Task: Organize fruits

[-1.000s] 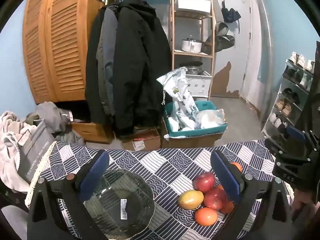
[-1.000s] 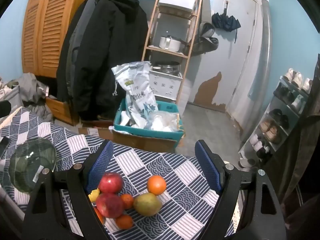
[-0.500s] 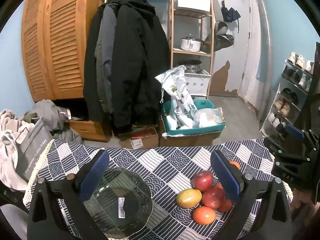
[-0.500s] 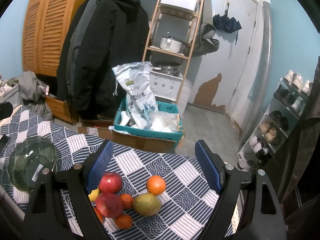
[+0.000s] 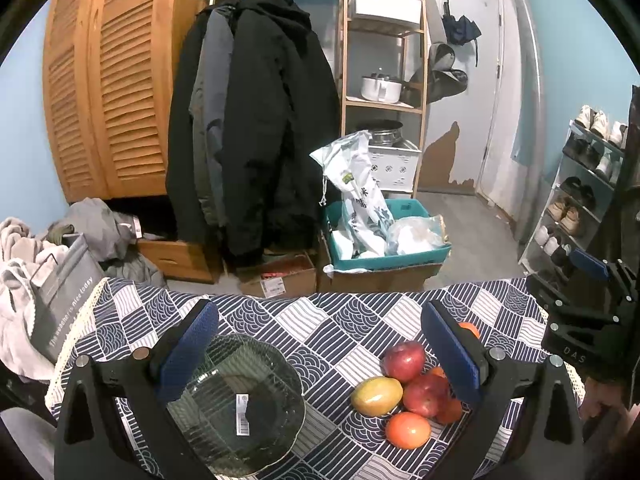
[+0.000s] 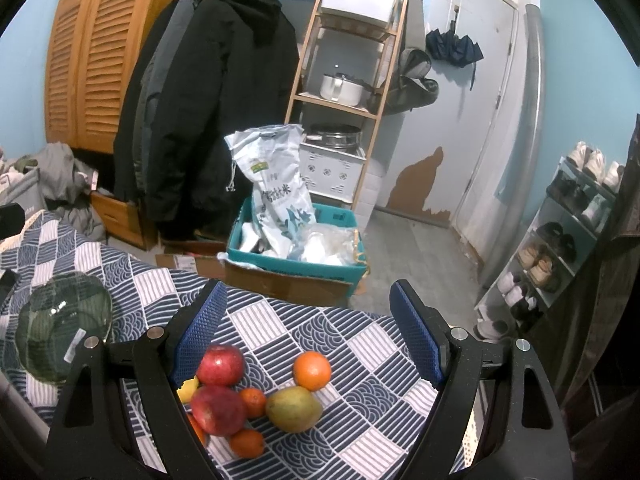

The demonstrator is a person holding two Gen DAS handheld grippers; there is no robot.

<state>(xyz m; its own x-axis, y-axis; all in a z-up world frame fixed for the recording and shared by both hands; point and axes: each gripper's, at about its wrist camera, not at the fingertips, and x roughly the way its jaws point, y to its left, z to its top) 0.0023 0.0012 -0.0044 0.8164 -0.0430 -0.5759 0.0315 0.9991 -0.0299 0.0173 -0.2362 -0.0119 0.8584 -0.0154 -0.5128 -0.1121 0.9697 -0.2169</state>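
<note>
A pile of fruit lies on the blue-and-white patterned tablecloth: two red apples, a large orange, a yellow-green mango and small tangerines. In the left wrist view the pile sits right of centre. A dark glass bowl with a white label stands empty at the table's left; it also shows in the right wrist view. My left gripper is open above the bowl and table. My right gripper is open and empty above the fruit.
The table's far edge drops to a floor with a teal crate of bags and cardboard boxes. Coats, a wooden shelf and a shoe rack stand beyond. Clothes and a grey bag lie at left.
Both cameras have shifted only slightly; the left view has tilted up a little. The fruit and bowl have not moved, and both grippers stay open.
</note>
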